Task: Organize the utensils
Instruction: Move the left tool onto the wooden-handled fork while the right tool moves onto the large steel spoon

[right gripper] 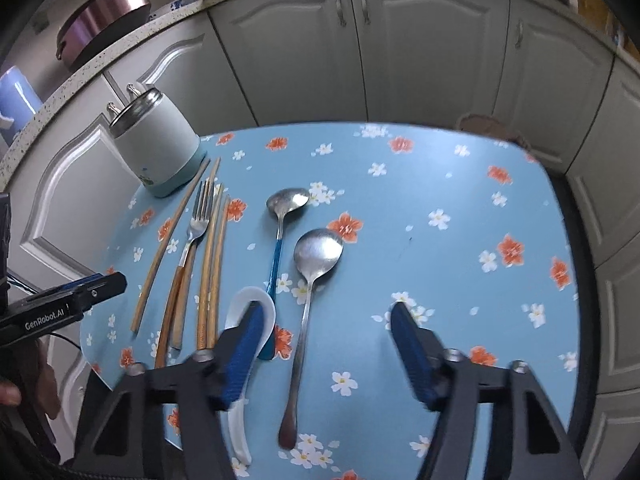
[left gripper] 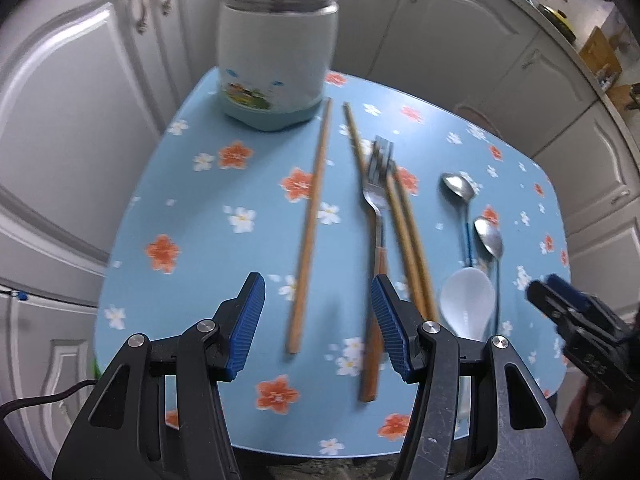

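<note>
Floral blue tabletop (right gripper: 460, 248) amid white kitchen cabinets (right gripper: 432, 48).

White spoon (right gripper: 250, 308) partly behind a blue pad, fork tines (left gripper: 382, 156) motion-blurred — jar (left gripper: 276, 52) interior unseen

blue desk (right gripper: 400, 200) patterned with orange and white flowers, rounded at the corners. behind it, pale grey cabinet doors (right gripper: 432, 48) with metal handles, under a speckled counter (right gripper: 100, 64) carrying a metal pot (right gripper: 104, 12) and, further left, a blue cup (right gripper: 16, 96). on the far right of the left wrist view, more counter (left gripper: 568, 40) with a brown box (left gripper: 600, 56) and small blurred clutter, too indistinct to name.
</note>
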Tool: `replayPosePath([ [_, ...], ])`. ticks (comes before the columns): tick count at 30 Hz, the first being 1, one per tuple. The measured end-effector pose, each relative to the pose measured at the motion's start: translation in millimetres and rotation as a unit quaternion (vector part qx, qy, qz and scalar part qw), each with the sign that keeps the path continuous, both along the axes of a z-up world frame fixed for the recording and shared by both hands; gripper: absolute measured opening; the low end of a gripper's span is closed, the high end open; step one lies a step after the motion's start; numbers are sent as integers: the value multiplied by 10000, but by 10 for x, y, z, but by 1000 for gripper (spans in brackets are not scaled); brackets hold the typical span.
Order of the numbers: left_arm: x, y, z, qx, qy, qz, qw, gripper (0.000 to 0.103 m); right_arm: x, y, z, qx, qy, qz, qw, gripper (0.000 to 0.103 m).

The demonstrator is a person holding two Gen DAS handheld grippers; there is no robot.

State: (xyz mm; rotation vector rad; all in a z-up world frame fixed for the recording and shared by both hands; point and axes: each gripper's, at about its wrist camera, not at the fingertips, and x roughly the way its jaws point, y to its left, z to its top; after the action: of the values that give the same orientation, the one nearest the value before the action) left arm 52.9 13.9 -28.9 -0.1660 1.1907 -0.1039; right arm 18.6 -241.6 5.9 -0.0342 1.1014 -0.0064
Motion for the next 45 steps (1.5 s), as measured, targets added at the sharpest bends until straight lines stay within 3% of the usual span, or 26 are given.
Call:
replayPosePath([
  [4, 64, -76, -9, 25, -35, -46, 10000, 55, 71, 29, -89, 43, 103, 56, 9999, 49],
  [24, 482, -429, -261, 163, 228, -318, 9991, 54, 348, 7, -335, 177, 425, 3, 9989, 48],
  [28, 554, -442, -312, 128, 302, -288, 9990, 40, 371, 7, -338, 180, 430, 35, 9989, 48],
  [36, 616, -442, -369, 141, 375, -334, 9986, 24, 443, 52, -377, 67, 393, 107, 9991, 48],
  [39, 634, -395, -378, -20, 417, -297, 9987, 17, 453, 65, -395, 18, 355, 168, 9992, 48],
  [41, 650, -357, -382, -133, 451, -278, 9985, 13, 463, 72, -411, -26, 314, 215, 9993, 44],
  [43, 650, -349, -380, -129, 440, -295, 9985, 10, 472, 75, -427, -35, 282, 271, 9992, 32],
  [45, 646, -353, -373, -110, 404, -286, 9987, 8, 471, 81, -423, -20, 236, 342, 9991, 31],
])
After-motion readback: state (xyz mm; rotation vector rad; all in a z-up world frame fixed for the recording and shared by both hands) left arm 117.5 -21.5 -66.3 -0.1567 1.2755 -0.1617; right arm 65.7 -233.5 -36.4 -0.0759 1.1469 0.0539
